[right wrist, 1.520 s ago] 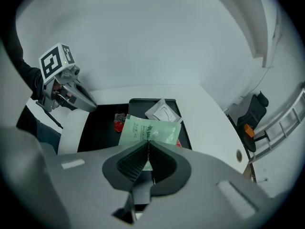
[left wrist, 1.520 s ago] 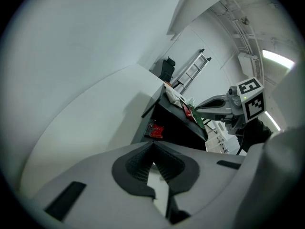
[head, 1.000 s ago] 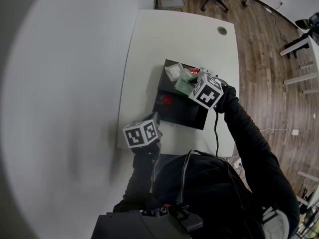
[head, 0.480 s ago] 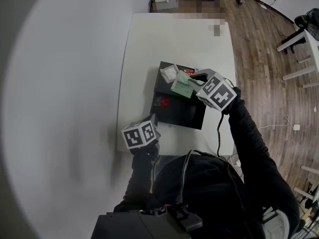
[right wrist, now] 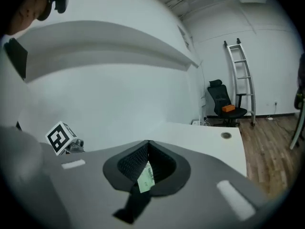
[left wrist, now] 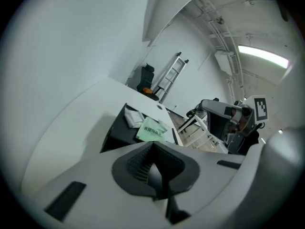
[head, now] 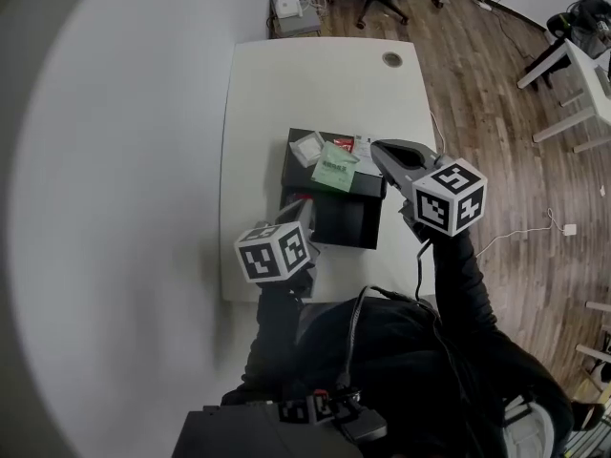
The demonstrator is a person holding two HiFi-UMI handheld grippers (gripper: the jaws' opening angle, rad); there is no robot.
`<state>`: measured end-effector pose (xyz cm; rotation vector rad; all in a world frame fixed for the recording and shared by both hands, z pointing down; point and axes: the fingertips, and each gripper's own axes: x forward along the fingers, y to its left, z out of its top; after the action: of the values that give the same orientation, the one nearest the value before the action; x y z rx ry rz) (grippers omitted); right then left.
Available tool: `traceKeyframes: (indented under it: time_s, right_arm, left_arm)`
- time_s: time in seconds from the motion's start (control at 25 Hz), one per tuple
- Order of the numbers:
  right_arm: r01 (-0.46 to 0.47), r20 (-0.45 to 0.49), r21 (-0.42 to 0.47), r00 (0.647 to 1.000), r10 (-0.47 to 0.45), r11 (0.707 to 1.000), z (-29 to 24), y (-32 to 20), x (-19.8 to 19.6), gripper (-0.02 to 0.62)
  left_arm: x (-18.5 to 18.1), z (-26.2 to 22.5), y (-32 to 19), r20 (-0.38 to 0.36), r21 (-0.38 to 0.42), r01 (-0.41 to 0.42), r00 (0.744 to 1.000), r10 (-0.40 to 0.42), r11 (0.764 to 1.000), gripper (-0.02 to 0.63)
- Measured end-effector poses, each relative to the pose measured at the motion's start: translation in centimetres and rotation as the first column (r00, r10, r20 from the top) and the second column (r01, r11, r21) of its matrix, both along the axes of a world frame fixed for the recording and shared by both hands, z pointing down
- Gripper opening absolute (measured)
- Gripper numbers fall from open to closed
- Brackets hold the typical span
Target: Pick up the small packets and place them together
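A black box on the white table holds a white packet, a green packet and a red packet, all close together at its far end. My right gripper hovers above the box's right far corner. Its jaws have just closed and are shut, with nothing at the tips. A green strip shows in the slot behind them. My left gripper is shut and empty at the box's near left side, aimed at the green packet and the white packet.
The table has a round cable hole at its far right corner. An office chair and a ladder stand beyond the table. A white device sits on the wooden floor. A plain wall runs along the left.
My right gripper has lifted up and to the right out of the box and rolled over. The left gripper has risen a little. The green packet stays lying on the box.
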<state>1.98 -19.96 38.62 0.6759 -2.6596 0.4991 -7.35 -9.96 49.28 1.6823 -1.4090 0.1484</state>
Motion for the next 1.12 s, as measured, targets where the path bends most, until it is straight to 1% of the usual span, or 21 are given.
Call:
traceKeyframes:
  time_s: [0.08,0.16,0.32,0.44,0.56,0.64,0.72,1.12]
  right_arm:
    - [-0.03,0.072,0.009,0.997,0.029,1.0,-1.4,0.4,0.7,0.0]
    - [-0.053,0.118,0.036,0.992,0.048,0.998,-3.0,0.8,1.3,0.0]
    - [-0.069,0.157,0.122,0.986,0.049,0.99,-6.2,1.7,2.1,0.0]
    - [-0.068,0.175,0.187,0.984,0.035,0.98,-8.2,2.4,2.2,0.0]
    - [-0.076,0.206,0.224,0.978,0.03,0.972,-9.7,2.9,2.1,0.0]
    - [-0.078,0.228,0.228,0.973,0.025,0.971,-10.3,3.2,2.1,0.0]
    - [-0.082,0.228,0.237,0.973,0.027,0.968,-10.5,3.4,2.1,0.0]
    - [-0.063,0.186,0.237,0.982,0.018,0.969,-9.7,3.8,1.9,0.0]
  left_arm:
    - [0.8,-2.5,-1.4,0.014,0.064,-0.022,1.0,0.021,0.998,0.0]
    - [1.3,-5.2,-2.6,0.039,0.128,-0.035,0.999,0.03,0.991,0.0]
    - [2.6,-9.7,-4.1,0.078,0.224,-0.06,0.996,0.044,0.973,0.0]
    - [3.6,-12.6,-4.8,0.109,0.289,-0.087,0.992,0.058,0.953,0.0]
    - [4.3,-14.4,-5.2,0.155,0.336,-0.114,0.986,0.064,0.935,0.0]
    - [4.6,-15.1,-5.2,0.184,0.356,-0.124,0.981,0.061,0.926,0.0]
    - [4.9,-15.4,-5.1,0.202,0.363,-0.133,0.977,0.061,0.922,0.0]
    - [5.2,-15.9,-4.7,0.204,0.364,-0.133,0.977,0.061,0.922,0.0]
